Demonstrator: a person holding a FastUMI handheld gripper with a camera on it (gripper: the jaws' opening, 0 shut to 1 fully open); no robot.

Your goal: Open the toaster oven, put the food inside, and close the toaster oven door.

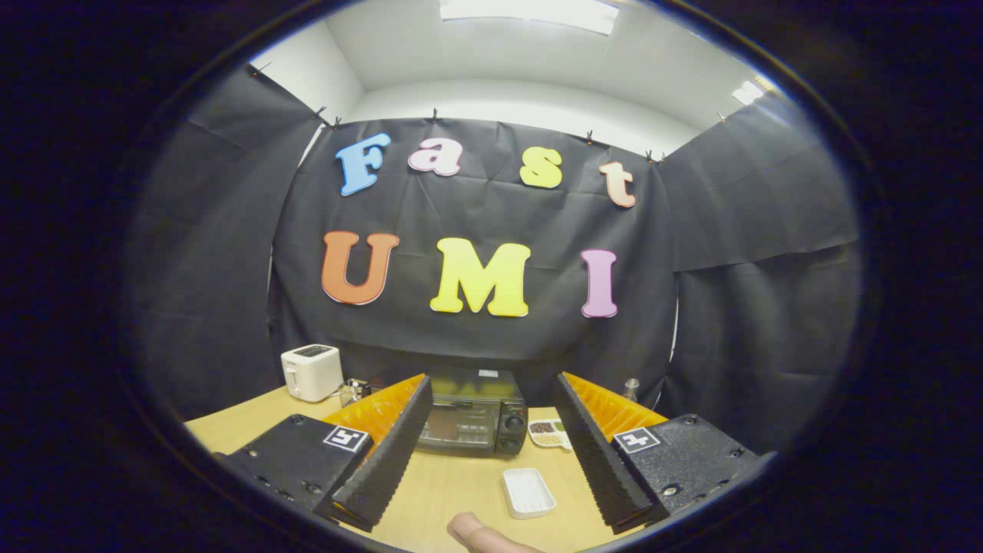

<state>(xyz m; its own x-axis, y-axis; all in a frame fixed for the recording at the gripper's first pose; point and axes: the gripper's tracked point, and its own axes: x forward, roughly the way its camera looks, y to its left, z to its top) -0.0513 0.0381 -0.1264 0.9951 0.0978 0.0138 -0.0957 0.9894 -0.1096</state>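
While the gripper [491, 461] hangs above the wooden table [461, 484] with its fingers spread wide and nothing between them, the toaster oven [472, 421] stands beyond them at the back of the table with its door shut. Just to its right a small dish of food [550, 432] sits on the table, so the food seems to be outside the oven, though what lies behind the glass is too dim to tell; by that, opening, loading and closing all look to be left. A white tray [528, 491] lies nearer, and a fingertip [480, 534] shows below it.
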